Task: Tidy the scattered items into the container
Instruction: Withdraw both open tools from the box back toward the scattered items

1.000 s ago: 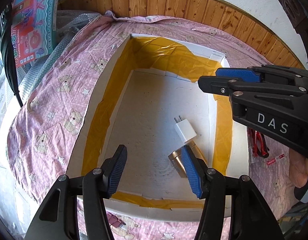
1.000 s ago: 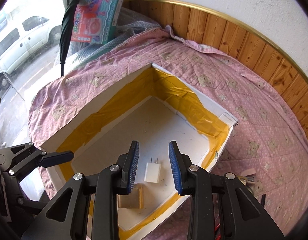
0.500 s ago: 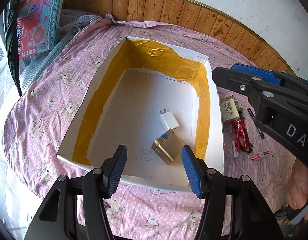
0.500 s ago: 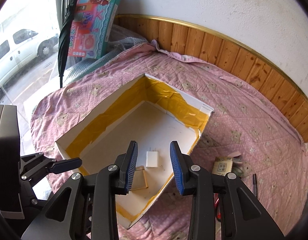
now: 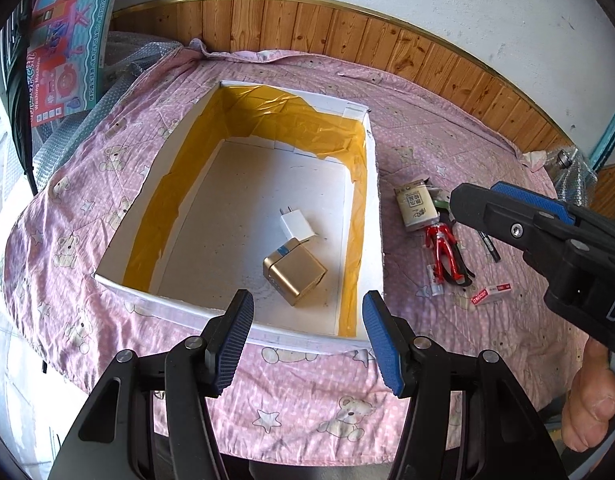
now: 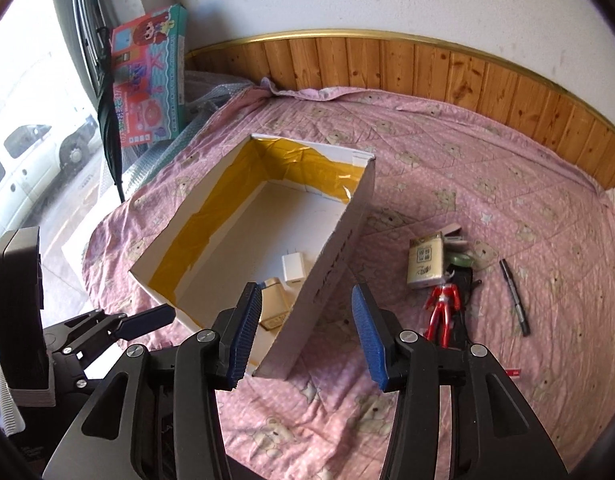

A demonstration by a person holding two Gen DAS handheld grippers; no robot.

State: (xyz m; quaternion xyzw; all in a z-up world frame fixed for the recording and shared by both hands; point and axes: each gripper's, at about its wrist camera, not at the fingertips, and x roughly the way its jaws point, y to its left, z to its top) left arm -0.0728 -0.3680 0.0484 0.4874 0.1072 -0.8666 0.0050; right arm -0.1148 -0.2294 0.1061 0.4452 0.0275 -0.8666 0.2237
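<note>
Box: a white cardboard box (image 5: 372, 184) with yellow tape on its inside walls sits in the middle of the left wrist view, open at the top.
In the box: a white plug charger (image 5: 296, 227) and a gold cube (image 5: 294, 274) lie on the floor, touching each other, near the right wall.
Room in the box: most of the white floor is bare, mainly the left and far parts.
Still outside: a tan packet (image 6: 424, 265), a red toy figure (image 6: 442, 309), a dark pen (image 6: 514, 297) and a small red and white label (image 5: 490, 293) lie on the blanket, right of the box.
Blanket: a pink quilt (image 6: 447, 184) with little bears and stars, soft and wrinkly.
Left gripper (image 5: 307, 338): low in its own view, just before the box's near edge, jaws spread wide with nothing between them.
Right gripper (image 6: 305, 334): over the box's near right corner, jaws spread wide with nothing between them.
Only the right view shows: the outside of the box's right wall, a window with a white car (image 6: 25, 168), and the whole pen.
Only the left view shows: the whole gold cube, and a thumb (image 5: 591, 408) at the lower right.
Back: wooden boards (image 6: 427, 66) under a white wall; a bright toy box (image 6: 149, 80) leans at the upper left.
</note>
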